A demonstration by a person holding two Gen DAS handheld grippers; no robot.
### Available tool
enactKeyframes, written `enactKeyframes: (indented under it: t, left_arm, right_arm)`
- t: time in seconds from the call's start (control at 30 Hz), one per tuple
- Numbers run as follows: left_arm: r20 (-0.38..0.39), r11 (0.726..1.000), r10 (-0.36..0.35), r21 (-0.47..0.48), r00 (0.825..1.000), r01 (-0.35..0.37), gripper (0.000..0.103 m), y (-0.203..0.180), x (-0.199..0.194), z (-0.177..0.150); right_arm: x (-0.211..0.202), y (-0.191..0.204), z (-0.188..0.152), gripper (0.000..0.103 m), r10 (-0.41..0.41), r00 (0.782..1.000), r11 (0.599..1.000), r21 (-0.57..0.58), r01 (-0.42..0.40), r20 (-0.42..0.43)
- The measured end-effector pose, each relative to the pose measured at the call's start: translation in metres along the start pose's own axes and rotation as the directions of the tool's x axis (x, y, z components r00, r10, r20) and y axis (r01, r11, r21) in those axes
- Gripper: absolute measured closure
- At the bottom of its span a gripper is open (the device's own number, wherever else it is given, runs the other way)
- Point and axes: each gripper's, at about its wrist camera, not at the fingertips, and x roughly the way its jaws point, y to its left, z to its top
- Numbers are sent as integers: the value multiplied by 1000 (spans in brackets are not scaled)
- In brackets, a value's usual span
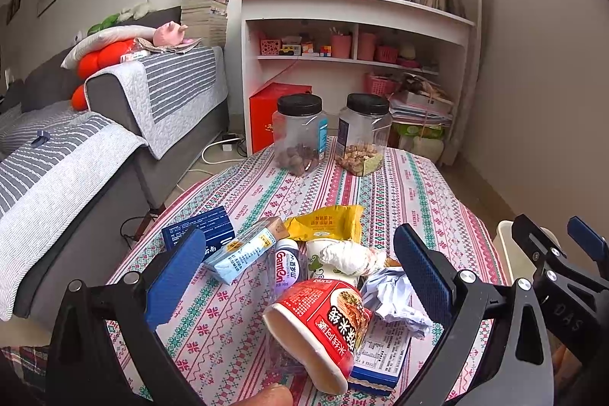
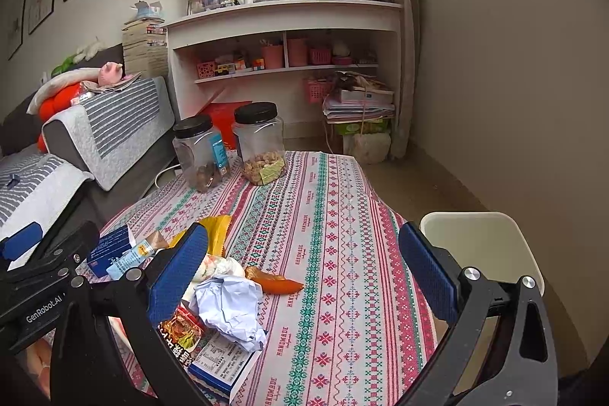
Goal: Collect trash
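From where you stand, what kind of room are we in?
Most likely a home living room. A grey sofa with striped covers and plush toys sits beside a white bookshelf crowded with books and trinkets, and a patterned tablecloth covers the table.

Two black-lidded jars (image 1: 300, 134) (image 1: 363, 134) are set on the patterned tablecloth (image 2: 335, 253). A striped-covered sofa (image 1: 114, 124) is placed beside a white bookshelf (image 1: 354, 21).

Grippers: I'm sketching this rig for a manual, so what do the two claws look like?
Both match: the left claw and right claw have black angular frames with silver bolts and blue ribbed pads. The left one's body reads "GenRobot.AI" in white in the right wrist view. No cables or sleeves show.
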Motion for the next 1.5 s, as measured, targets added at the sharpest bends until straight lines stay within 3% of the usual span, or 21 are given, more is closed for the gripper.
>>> enactKeyframes:
  t: [0.5,0.73,1.5]
  left_arm:
    - [0,1000,-7,0,1000,7,7,19,-1,-7]
    - [-3,1000,-9,-2,1000,9,7,25,1,-12]
    - [-8,1000,-10,-9,1000,10,7,34,5,-19]
  right_arm:
    - [-2,1,-2,7,13,1000,1000,16,-12,-16]
    - [-3,5,-3,7,-17,1000,999,-50,18,3]
    - [-3,4,-3,7,-4,1000,1000,-25,3,-15]
